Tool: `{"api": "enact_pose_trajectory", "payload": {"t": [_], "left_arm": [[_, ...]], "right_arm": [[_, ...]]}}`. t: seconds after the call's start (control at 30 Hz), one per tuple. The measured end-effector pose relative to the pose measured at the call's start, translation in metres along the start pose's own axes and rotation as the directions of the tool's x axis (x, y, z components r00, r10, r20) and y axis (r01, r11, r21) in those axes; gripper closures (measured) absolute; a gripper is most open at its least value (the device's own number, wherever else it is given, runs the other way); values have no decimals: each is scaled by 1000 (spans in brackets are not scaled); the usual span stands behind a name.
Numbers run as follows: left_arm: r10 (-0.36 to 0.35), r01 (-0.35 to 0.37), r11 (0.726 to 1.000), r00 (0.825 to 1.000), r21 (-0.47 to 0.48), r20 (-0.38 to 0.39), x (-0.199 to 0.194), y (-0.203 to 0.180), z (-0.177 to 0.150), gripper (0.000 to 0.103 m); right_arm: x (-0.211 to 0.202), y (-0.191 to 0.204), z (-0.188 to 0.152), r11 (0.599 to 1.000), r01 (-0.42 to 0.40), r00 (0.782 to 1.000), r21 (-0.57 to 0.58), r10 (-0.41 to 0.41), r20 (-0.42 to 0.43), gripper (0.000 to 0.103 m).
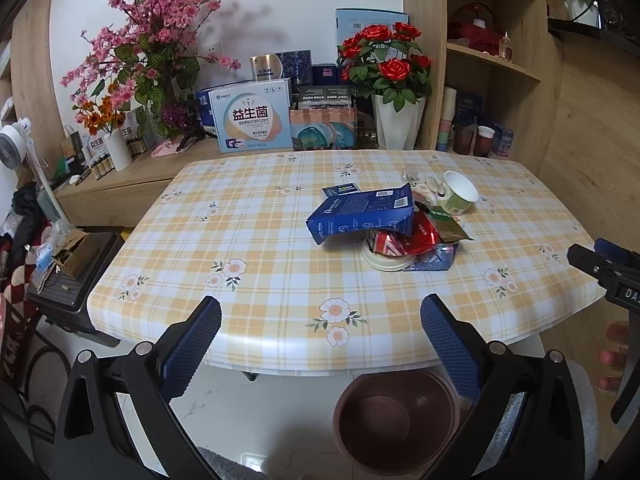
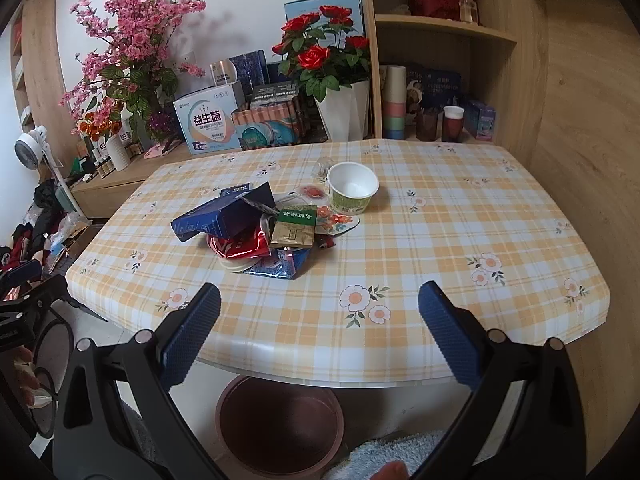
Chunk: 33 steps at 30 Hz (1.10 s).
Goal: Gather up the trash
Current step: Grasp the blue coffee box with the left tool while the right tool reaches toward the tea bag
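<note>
A pile of trash lies on the checked tablecloth (image 1: 248,248) (image 2: 460,240): a blue carton (image 1: 360,214) (image 2: 224,216), red wrappers (image 1: 404,240) (image 2: 240,246), a green-gold sachet (image 2: 294,230), a blue foil packet (image 2: 280,266) and a white-and-green paper cup (image 1: 460,192) (image 2: 352,190). A brown bin (image 1: 394,420) (image 2: 280,426) stands on the floor under the table's near edge. My left gripper (image 1: 320,340) is open and empty, short of the table edge. My right gripper (image 2: 320,332) is open and empty, also short of the edge; it shows at the right of the left wrist view (image 1: 600,264).
Boxes, a white vase of red roses (image 1: 396,120) (image 2: 344,108) and pink blossoms (image 1: 152,40) line the sideboard behind the table. Wooden shelves (image 1: 492,56) (image 2: 440,28) with cups stand at the back right. A white fan (image 1: 16,152) and clutter sit on the left.
</note>
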<state>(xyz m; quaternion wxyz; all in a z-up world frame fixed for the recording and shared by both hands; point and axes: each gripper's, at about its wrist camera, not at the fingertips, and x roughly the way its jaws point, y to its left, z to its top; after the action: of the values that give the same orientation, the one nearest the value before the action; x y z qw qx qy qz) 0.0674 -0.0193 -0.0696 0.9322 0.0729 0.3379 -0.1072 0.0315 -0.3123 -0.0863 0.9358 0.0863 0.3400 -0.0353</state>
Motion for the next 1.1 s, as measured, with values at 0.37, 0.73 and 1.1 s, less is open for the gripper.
{"api": "enact_pose_trajectory", "payload": {"t": [0.37, 0.73, 1.1], "left_arm": [[59, -71, 982, 995, 176, 76, 50, -7, 7, 9], [-35, 17, 975, 997, 220, 75, 113, 6, 31, 6], [-29, 7, 897, 999, 442, 43, 168, -14, 32, 6]], "right_arm": [[41, -3, 2, 1000, 9, 996, -18, -11, -89, 5], [71, -15, 19, 1000, 1, 993, -21, -3, -122, 5], [105, -28, 30, 1000, 5, 983, -16, -8, -182, 5]]}}
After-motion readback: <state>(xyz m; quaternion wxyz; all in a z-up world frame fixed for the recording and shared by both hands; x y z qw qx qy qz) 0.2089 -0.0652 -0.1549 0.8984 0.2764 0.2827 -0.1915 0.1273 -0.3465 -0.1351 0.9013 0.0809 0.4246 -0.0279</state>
